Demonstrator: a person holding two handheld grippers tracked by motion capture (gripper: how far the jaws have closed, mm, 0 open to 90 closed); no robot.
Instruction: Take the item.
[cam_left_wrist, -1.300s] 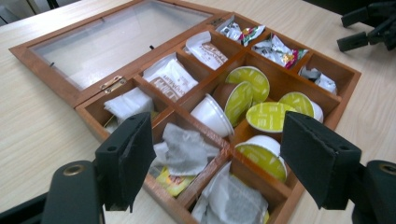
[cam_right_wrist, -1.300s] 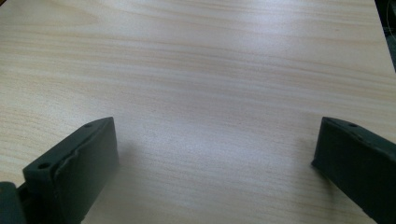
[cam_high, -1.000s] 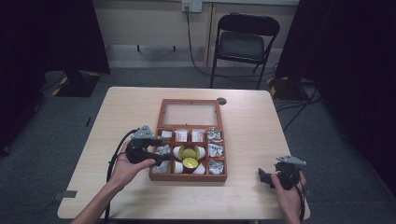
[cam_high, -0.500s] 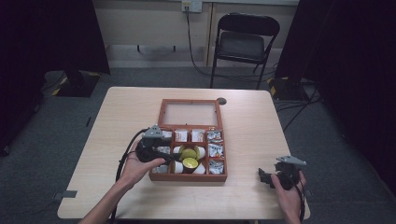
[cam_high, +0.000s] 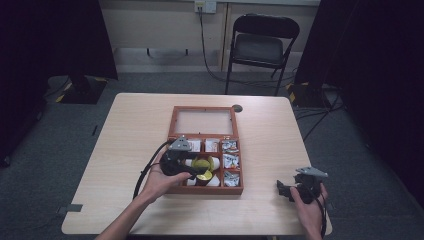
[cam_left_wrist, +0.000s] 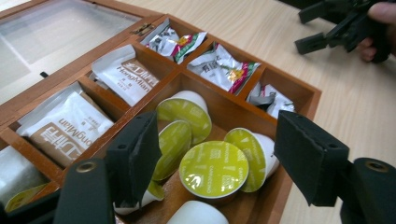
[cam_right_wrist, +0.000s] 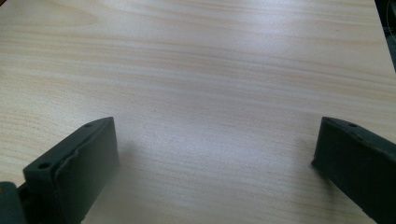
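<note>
High view: the left gripper (cam_high: 192, 170) hangs over the wooden box (cam_high: 206, 152) at frame centre; the right gripper (cam_high: 295, 189) rests lower right. Left gripper view: jaws spread wide around the green-lidded pods (cam_left_wrist: 214, 169) — none grasped yet. Right gripper view: jaws apart over bare table (cam_right_wrist: 210, 84) — idle.

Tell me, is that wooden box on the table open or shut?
Open. The wooden box has its glass-paned lid folded back flat on the table, and the green-topped capsules and tea sachets inside lie exposed.
</note>
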